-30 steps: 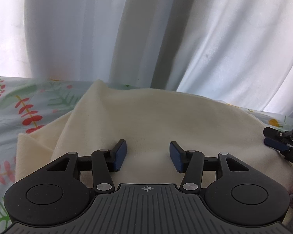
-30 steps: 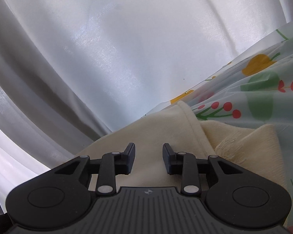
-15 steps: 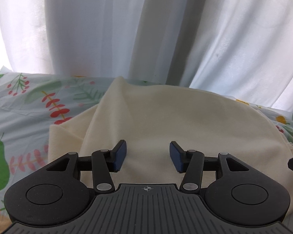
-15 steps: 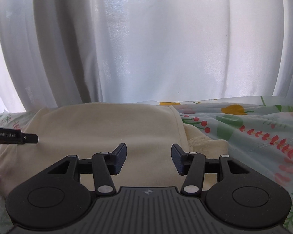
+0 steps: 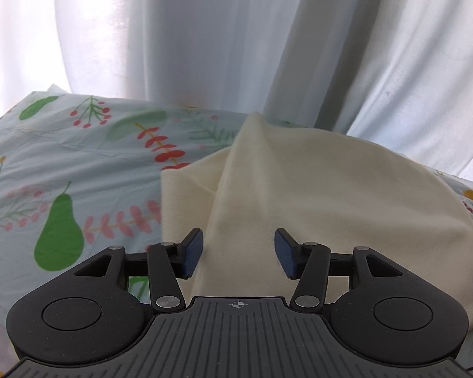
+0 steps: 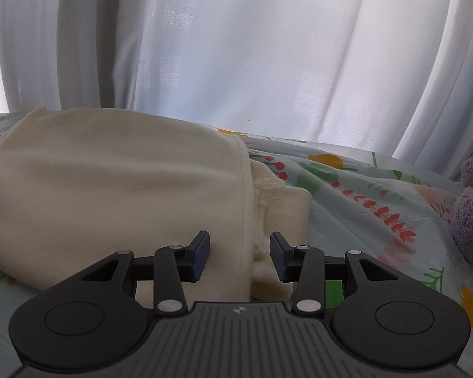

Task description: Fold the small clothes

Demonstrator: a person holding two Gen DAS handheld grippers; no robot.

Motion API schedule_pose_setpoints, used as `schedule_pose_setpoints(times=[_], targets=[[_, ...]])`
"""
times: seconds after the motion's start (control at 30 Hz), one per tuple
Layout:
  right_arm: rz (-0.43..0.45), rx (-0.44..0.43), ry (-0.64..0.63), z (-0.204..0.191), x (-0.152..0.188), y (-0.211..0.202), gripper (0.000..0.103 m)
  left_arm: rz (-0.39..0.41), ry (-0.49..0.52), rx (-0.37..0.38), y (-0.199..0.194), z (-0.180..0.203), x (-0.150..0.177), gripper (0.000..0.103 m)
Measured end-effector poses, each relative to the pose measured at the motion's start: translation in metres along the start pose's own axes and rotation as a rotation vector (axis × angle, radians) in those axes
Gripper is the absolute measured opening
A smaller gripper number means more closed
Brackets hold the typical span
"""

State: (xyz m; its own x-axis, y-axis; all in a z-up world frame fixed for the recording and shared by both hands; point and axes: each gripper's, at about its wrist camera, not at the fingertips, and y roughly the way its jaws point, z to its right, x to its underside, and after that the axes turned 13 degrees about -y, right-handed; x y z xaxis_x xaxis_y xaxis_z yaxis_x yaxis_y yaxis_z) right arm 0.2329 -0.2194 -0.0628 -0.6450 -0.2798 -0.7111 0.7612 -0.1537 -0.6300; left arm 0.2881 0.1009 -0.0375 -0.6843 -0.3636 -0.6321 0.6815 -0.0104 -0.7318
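Both hand-held grippers, left [image 5: 238, 253] and right [image 6: 239, 256], have pulled back above the cream garment [image 5: 315, 198] lying ahead on the bed; jaws spread, empty, the right's just narrowing. Next fold pending.

Cream garment [image 5: 315, 195] lies folded over on the floral sheet [image 5: 78, 163], smooth and slightly humped on top. On its right side a stitched hem [image 6: 244, 208] runs near to far, with a frayed under-layer [image 6: 280, 201] poking out beside it; a lower flap sticks out left.
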Motion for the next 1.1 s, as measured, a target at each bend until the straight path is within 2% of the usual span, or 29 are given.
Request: schedule_pose_setpoints(times=[0.13, 0.3, 0.43, 0.5, 0.63, 0.67, 0.77, 0.93, 1.1], targets=[[0.035, -0.08, 0.043, -0.001, 0.006, -0.025, 0.041, 0.009, -0.047, 0.06, -0.016, -0.039, -0.001, 0.066], [0.056, -0.14, 0.004, -0.02, 0.009, -0.041, 0.041, -0.079, -0.149, 0.11, -0.005, -0.071, -0.005, 0.068], [0.059, -0.167, -0.011, -0.033, 0.003, -0.04, 0.041, -0.167, -0.203, 0.189, 0.011, -0.076, -0.004, 0.068], [0.059, -0.176, -0.019, -0.038, 0.0, -0.039, 0.041, -0.177, -0.206, 0.214, 0.015, -0.074, -0.003, 0.068], [0.063, -0.19, -0.039, -0.047, -0.002, -0.04, 0.041, -0.198, -0.186, 0.23, 0.02, -0.068, -0.004, 0.05], [0.064, -0.19, -0.045, -0.049, -0.002, -0.041, 0.041, -0.197, -0.17, 0.221, 0.021, -0.066, -0.004, 0.04], [0.063, -0.187, -0.053, -0.052, -0.003, -0.041, 0.041, -0.189, -0.164, 0.224, 0.022, -0.064, -0.006, 0.022], [0.034, -0.172, -0.051, -0.055, -0.002, -0.034, 0.041, -0.158, -0.191, 0.276, 0.004, -0.06, -0.012, 0.018], [0.032, -0.145, -0.016, -0.048, -0.001, -0.032, 0.041, -0.096, -0.113, 0.381, -0.027, -0.02, -0.019, 0.018]])
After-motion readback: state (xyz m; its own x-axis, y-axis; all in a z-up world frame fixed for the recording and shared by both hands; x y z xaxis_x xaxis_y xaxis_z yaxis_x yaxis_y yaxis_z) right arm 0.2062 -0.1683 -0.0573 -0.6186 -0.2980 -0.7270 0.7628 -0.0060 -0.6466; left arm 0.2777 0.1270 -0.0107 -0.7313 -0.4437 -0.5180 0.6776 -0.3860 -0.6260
